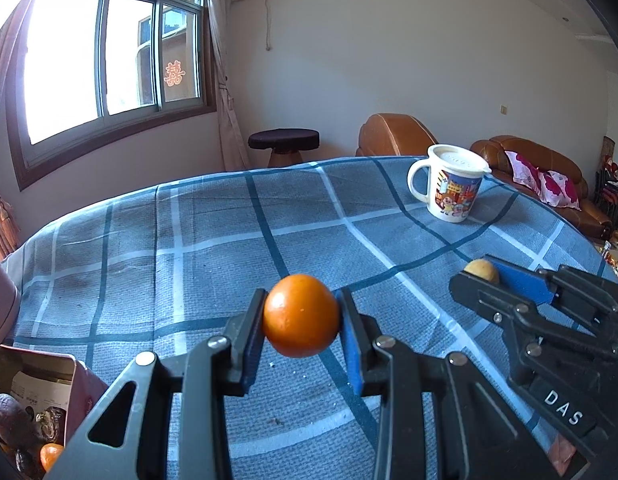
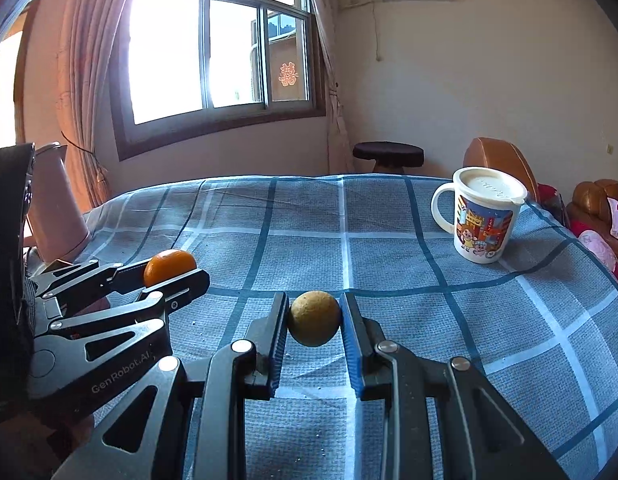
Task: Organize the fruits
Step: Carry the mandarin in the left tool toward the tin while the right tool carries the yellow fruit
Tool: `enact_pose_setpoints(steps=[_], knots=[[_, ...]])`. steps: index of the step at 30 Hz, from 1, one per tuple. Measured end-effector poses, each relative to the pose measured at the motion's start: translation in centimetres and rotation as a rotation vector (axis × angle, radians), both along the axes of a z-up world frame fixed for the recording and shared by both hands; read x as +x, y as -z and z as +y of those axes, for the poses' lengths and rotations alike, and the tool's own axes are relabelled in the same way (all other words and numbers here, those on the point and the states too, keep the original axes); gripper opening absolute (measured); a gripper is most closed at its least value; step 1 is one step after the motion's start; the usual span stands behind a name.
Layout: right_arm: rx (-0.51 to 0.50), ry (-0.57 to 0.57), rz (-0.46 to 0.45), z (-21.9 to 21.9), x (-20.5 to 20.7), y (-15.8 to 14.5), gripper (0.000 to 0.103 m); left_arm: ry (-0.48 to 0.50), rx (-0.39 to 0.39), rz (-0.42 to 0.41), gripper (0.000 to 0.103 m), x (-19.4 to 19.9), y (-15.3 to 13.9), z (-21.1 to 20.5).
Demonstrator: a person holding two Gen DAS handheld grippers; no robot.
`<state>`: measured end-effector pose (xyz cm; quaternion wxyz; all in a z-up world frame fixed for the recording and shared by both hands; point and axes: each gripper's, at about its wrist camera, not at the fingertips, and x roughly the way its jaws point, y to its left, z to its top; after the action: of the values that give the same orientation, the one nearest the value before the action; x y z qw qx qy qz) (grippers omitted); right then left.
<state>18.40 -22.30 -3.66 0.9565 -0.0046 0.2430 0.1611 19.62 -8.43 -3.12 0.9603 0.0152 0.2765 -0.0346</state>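
The left gripper (image 1: 301, 316) is clamped on one orange (image 1: 301, 315), its blue pads pressing the fruit's two sides and holding it clear above the blue plaid tablecloth (image 1: 213, 240). The right gripper (image 2: 315, 318) pinches one small, round, yellowish-brown fruit (image 2: 315, 318) the same way; what kind of fruit it is cannot be made out. Seen from the left wrist camera, that fruit is mostly hidden behind the right gripper's fingers, with only its top showing. From the right wrist camera, the orange is likewise half covered by the left gripper's fingers. Both held fruits are on the near side of the white cartoon-printed mug (image 1: 449, 184), which stands upright with a lid on it toward the far right of the cloth, the orange well to its left and the yellowish fruit nearer to it. At the lower left corner of the left wrist view, a box (image 1: 75, 384) is cut off by the frame; inside it one more orange (image 1: 51, 456) peeks out beside some dark, wrinkled items that are hard to identify and cannot be counted. A pink kettle (image 2: 55, 204) sits at the left edge of the table, partly blocked by the left gripper's body. So three fruits can be counted: two oranges and one yellowish fruit.
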Motion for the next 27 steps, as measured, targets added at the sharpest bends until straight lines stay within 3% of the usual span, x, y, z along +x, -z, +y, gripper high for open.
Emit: enact_pose_setpoints(steps=[13, 27], knots=[[0.020, -0.021, -0.096, 0.3, -2.0, -0.7, 0.028, -0.007, 0.006, -0.041, 0.036, -2.7, -0.3, 0.3], [0.026, -0.055, -0.135, 0.9, -3.6, -0.9, 0.028, -0.004, 0.016, -0.049, 0.036, -4.1, -0.4, 0.3]])
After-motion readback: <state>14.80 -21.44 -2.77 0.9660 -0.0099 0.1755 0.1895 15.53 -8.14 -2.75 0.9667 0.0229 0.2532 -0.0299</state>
